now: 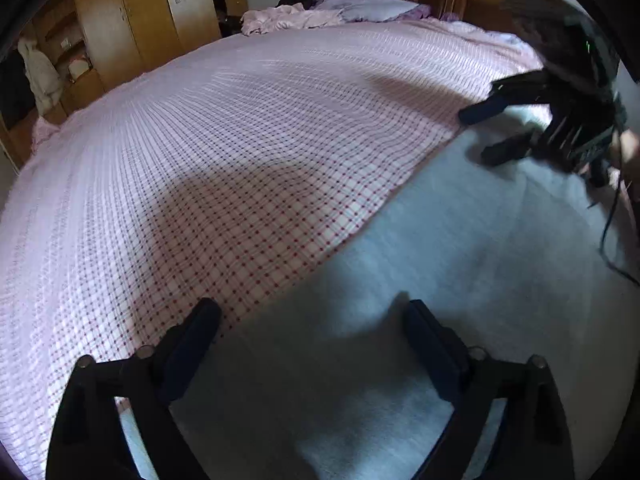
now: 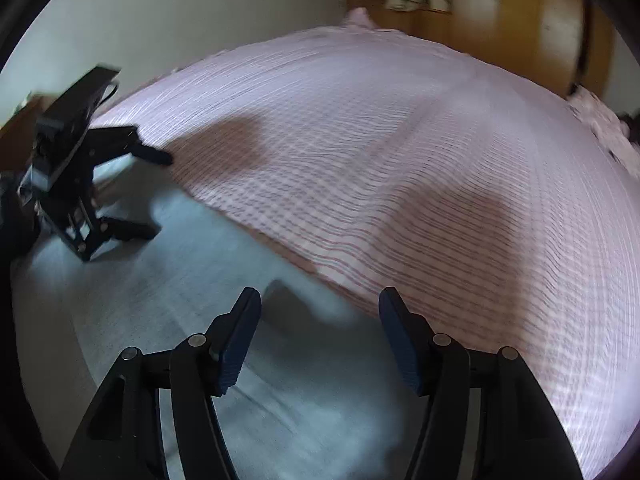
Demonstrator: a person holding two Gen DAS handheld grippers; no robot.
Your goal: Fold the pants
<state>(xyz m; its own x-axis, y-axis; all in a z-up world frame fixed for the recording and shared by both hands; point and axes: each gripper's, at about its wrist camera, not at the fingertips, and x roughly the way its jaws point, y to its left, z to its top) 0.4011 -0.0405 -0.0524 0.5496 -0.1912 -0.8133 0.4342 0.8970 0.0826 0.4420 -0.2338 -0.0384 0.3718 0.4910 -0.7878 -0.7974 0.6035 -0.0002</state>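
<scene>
The pants (image 1: 460, 240) are a pale blue-grey cloth lying flat on the bed; they also show in the right wrist view (image 2: 160, 300). My left gripper (image 1: 312, 316) is open just above the cloth near its edge, holding nothing. It also shows at the left of the right wrist view (image 2: 156, 196). My right gripper (image 2: 318, 300) is open over the pants' edge, empty. It also shows at the right of the left wrist view (image 1: 476, 136). Both views are blurred.
The bed carries a pink and white checked cover (image 1: 200, 160) that also shows in the right wrist view (image 2: 400, 140). Pillows and a crumpled pink sheet (image 1: 320, 14) lie at the headboard. Wooden wardrobes (image 1: 140, 12) stand beyond the bed.
</scene>
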